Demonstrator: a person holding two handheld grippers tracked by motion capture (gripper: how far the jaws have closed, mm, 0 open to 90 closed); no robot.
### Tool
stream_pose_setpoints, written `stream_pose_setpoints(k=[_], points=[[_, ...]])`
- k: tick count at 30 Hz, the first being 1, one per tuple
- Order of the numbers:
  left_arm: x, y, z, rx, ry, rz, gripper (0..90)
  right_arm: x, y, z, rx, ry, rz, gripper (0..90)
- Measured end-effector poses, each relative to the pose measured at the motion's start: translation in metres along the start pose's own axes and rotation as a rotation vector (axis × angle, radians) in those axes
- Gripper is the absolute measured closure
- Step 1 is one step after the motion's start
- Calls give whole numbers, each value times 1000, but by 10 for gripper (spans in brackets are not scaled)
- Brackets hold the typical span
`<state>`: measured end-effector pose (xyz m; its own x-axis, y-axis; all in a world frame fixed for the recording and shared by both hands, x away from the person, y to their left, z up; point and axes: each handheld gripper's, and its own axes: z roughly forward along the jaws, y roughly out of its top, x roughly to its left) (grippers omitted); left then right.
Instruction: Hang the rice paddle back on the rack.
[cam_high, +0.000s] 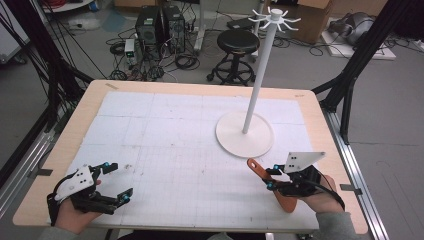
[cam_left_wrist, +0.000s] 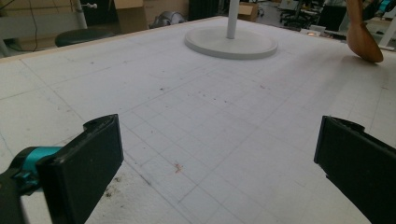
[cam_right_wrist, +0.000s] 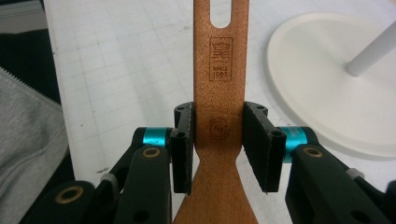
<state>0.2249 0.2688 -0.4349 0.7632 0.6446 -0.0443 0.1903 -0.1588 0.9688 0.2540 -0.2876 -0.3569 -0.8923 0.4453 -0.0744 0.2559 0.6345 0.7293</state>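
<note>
The right gripper (cam_right_wrist: 218, 140) clamps the wooden spatula (cam_right_wrist: 219, 84), handle toward the stand (cam_high: 245, 134).

L gripper (cam_high: 116, 182) rests low w/ fingers (cam_left_wrist: 81, 163) wide apart; R gripper (cam_high: 270, 177) fingers (cam_right_wrist: 183, 147) clamped, raised.

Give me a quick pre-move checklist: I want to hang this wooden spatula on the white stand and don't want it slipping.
1. Grip: right gripper has both pads clamped on the wooden spatula at its handle: ok.
2. Hanging slot at the handle's end is free of the jaws: ok.
3. Spatula lifted off the table: cannot tell.
4. White stand upright on its round base, hooks bare: ok.
5. Slot lined up with a hook: not ok, the spatula sits low beside the base.
6. Left gripper open, holding nothing, away from the stand: ok.
</note>
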Motion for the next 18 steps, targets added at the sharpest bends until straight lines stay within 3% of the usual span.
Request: stream_pose_setpoints(k=[12,18], points=[[0,1,0,2,0,7,18,0,2,-14,-101,3,-2,645],[0,1,-1,-7,5,6,18,-2,1,-18,-134,17,20,645]])
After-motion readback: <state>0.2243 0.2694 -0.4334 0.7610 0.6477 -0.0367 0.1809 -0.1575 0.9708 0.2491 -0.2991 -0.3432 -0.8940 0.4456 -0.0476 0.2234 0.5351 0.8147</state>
